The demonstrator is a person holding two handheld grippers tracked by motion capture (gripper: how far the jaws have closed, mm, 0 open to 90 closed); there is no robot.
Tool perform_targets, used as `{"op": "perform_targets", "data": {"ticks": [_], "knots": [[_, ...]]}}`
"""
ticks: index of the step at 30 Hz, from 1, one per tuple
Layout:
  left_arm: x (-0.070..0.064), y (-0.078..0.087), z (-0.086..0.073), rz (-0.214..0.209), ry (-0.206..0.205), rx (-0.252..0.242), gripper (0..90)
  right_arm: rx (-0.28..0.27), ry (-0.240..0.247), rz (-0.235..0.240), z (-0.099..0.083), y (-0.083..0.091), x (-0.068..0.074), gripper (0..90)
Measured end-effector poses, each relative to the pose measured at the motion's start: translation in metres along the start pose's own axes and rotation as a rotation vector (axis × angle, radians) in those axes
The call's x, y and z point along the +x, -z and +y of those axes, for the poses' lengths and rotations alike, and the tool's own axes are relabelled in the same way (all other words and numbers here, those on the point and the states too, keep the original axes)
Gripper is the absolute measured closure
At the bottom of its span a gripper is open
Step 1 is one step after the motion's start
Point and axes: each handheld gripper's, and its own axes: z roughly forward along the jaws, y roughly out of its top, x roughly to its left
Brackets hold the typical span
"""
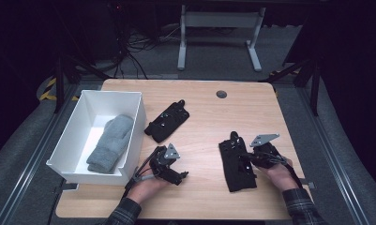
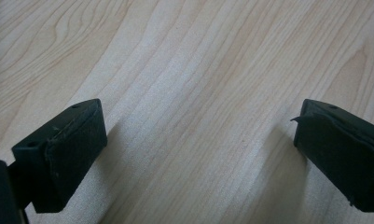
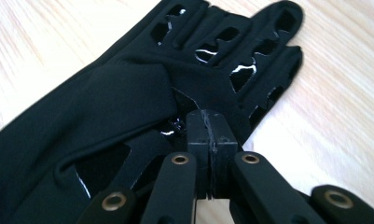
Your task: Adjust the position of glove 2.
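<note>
My right gripper (image 3: 211,135) is clamped on the black glove (image 3: 128,98) lying at the surface's (image 1: 209,117) right front; my left gripper (image 2: 198,149) hovers wide, holding nothing, beside the white bin (image 1: 129,136).

The table (image 1: 209,126) is evenly lit from above, while the surroundings are left dark. In the left gripper view, soft shadows are cast on the wood just beside both pads (image 2: 63,154), which are rendered slightly soft. In the right gripper view, small glints are caught on the black glove (image 3: 105,107) ahead of the jaws; its far fingertips are blurred.
</note>
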Motion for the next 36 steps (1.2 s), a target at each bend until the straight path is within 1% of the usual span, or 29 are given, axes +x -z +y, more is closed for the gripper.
{"op": "perform_targets", "data": {"ticks": [5, 6, 7, 8, 10, 12, 14, 15, 19, 20, 22, 23, 24, 25, 27, 28, 29, 31, 32, 33, 34, 36], "knots": [[0.0, 0.0, 0.0, 0.0, 0.0, 0.0, 2.8, -0.01, 0.0, 0.003, -0.004, 0.003, 0.002, 90.0], [0.0, 0.0, 0.0, 0.0, 0.001, 0.0, 2.8, -0.02, 0.001, 0.005, -0.004, 0.004, 0.002, 90.0], [0.0, 0.0, 0.0, 0.0, 0.0, 0.0, 2.8, -0.043, -0.006, 0.01, -0.003, 0.007, 0.002, 89.7], [0.0, 0.0, 0.0, 0.0, 0.0, 0.0, 2.8, -0.066, -0.01, 0.005, -0.004, 0.01, 0.002, 85.2], [0.0, 0.0, 0.0, 0.0, 0.0, 0.0, 2.8, -0.095, -0.023, -0.012, -0.006, 0.015, 0.0, 79.9], [0.0, 0.0, 0.0, 0.0, 0.0, 0.0, 2.8, -0.118, -0.051, -0.032, -0.011, 0.019, -0.004, 71.7], [0.0, 0.0, 0.0, 0.0, 0.0, 0.0, 2.8, -0.13, -0.078, -0.051, -0.019, 0.021, -0.009, 63.2], [0.0, 0.0, 0.0, 0.0, 0.001, 0.0, 2.8, -0.138, -0.094, -0.071, -0.024, 0.021, -0.011, 59.0], [0.0, 0.0, 0.0, 0.001, 0.0, 0.0, 2.8, -0.154, -0.15, -0.105, -0.043, 0.025, -0.023, 44.2], [0.0, 0.0, 0.0, 0.001, 0.0, 0.0, 2.8, -0.154, -0.15, -0.105, -0.043, 0.025, -0.023, 44.2], [0.0, 0.0, 0.001, 0.006, 0.003, 0.001, 2.8, -0.163, -0.175, -0.116, -0.05, 0.025, -0.027, 37.1], [0.0, 0.0, 0.002, 0.009, 0.005, 0.011, 3.2, -0.162, -0.188, -0.13, -0.054, 0.024, -0.028, 33.9], [0.001, 0.0, 0.005, 0.017, 0.011, 0.023, 4.7, -0.159, -0.197, -0.131, -0.057, 0.022, -0.029, 33.0], [0.001, 0.002, 0.007, 0.022, 0.014, 0.035, 7.8, -0.153, -0.199, -0.141, -0.06, 0.02, -0.03, 29.9], [0.004, 0.005, 0.012, 0.035, 0.034, 0.049, 16.6, -0.162, -0.212, -0.155, -0.062, 0.018, -0.031, 26.9], [0.006, 0.006, 0.015, 0.046, 0.048, 0.031, 18.1, -0.167, -0.209, -0.169, -0.062, 0.018, -0.03, 24.7], [0.007, 0.008, 0.017, 0.053, 0.057, 0.02, 22.6, -0.174, -0.212, -0.175, -0.063, 0.017, -0.03, 23.5], [0.012, 0.014, 0.023, 0.066, 0.077, -0.003, 36.1, -0.191, -0.223, -0.167, -0.065, 0.016, -0.03, 21.6], [0.014, 0.015, 0.026, 0.065, 0.092, 0.002, 42.2, -0.191, -0.226, -0.166, -0.065, 0.016, -0.03, 21.1], [0.018, 0.016, 0.031, 0.067, 0.104, 0.023, 47.1, -0.191, -0.228, -0.166, -0.065, 0.016, -0.03, 21.0], [0.02, 0.016, 0.034, 0.075, 0.111, 0.023, 54.1, -0.19, -0.228, -0.166, -0.065, 0.016, -0.03, 20.9], [0.025, 0.016, 0.04, 0.075, 0.124, 0.029, 63.9, -0.191, -0.228, -0.166, -0.065, 0.016, -0.03, 20.7]]}}
